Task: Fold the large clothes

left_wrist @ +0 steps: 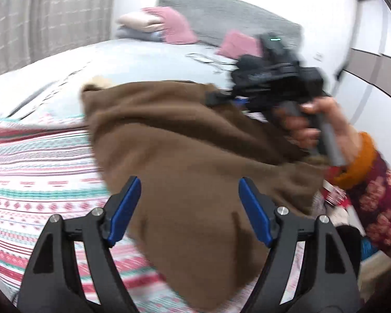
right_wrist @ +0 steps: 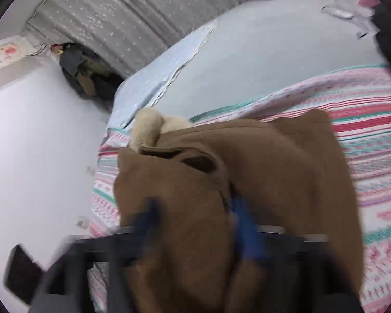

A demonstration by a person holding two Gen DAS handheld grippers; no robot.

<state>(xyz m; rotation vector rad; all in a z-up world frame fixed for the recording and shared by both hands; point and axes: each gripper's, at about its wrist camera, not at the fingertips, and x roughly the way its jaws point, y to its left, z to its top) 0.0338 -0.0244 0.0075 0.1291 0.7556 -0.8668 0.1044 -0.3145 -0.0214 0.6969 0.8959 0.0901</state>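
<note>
Left gripper (left_wrist: 189, 198), black with two blue pads, stands wide open over one brown fleece coat (left_wrist: 185, 143) lying on the striped pink, white and teal bedspread (left_wrist: 34, 167), pads off the cloth. Only the left view shows the person's hand (left_wrist: 310, 122) holding the right gripper (right_wrist: 195, 224); only the right view shows its blurred blue fingers (right_wrist: 243, 224) closed on the coat's fold and the cream lining (right_wrist: 148, 125) at the far left
</note>
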